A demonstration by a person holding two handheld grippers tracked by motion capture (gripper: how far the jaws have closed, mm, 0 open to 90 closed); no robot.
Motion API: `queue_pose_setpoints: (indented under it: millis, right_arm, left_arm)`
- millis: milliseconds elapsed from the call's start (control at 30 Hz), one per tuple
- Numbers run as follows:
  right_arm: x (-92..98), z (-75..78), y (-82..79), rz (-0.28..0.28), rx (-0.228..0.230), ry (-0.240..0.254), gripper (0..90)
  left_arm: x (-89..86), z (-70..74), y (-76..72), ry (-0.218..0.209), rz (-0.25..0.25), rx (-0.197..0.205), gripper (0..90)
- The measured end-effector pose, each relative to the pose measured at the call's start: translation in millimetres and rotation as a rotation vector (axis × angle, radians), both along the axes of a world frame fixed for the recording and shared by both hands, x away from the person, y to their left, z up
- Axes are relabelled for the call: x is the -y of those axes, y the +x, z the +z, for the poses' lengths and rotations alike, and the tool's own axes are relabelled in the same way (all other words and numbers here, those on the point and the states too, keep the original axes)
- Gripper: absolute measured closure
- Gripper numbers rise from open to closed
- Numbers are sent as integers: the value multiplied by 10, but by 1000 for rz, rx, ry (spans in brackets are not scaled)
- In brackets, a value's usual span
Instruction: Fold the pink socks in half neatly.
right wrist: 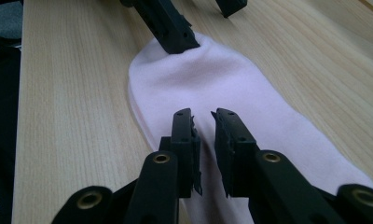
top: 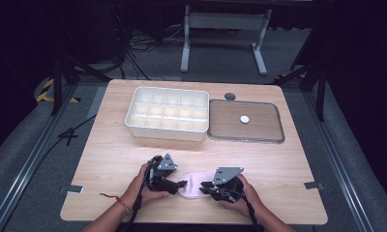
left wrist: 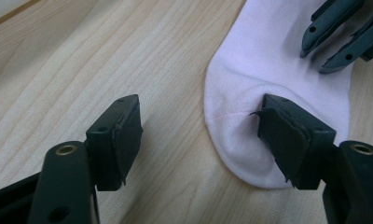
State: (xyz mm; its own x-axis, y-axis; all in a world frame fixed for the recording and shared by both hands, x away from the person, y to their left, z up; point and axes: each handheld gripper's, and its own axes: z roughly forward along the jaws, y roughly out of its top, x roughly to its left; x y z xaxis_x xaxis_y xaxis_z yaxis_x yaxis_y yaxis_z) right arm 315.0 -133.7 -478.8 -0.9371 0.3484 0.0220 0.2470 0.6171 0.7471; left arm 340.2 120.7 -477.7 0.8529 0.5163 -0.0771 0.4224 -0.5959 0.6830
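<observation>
1. Table (top: pixel 109 159): light wood. All my work sits at the near edge, well apart from everything at the far side.
2. Compartment tray (top: pixel 167 114): white, gridded, every cell I can see is empty. Nothing is stowed yet.
3. Flat lid (top: pixel 246 121): clear, with a white round knob, lying just beside the tray on its right. It's off, so the tray is open for loading.
4. Sock (top: pixel 194 185): pale pink, lying flat on the table between my two grippers, toe end toward my left one. No fold or roll visible; I judge this an early stage.
5. Left gripper (left wrist: pixel 201 135): spread wide, one jaw on bare wood, the other resting on the sock's toe. It grips nothing.
6. Right gripper (right wrist: pixel 203 122): jaws nearly closed with a narrow gap, low over the sock's middle. Whether they pinch fabric, I can't tell.
7. Left to do, my guess: get a grip, fold or bunch the sock, carry it to a tray cell.
</observation>
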Motion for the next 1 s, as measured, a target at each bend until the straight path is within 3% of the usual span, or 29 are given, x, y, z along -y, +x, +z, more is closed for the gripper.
queue_pose_setpoints:
  millis: [233,433,633,733,1000]
  right_arm:
    - [-9,-1,-16,-6,16,-7,782]
    - [-14,1,-26,-10,20,-11,782]
    - [-17,2,-32,-10,27,-14,781]
    - [-20,2,-34,-11,30,-15,781]
    - [-54,1,-45,-23,41,-18,801]
  left_arm:
    - [21,0,-39,13,-8,19,330]
    - [24,7,-78,-16,-57,2,568]
    - [10,0,-57,-58,-86,-55,737]
    - [4,0,-49,-63,-95,-64,800]
    - [-17,14,-18,-58,-98,-61,840]
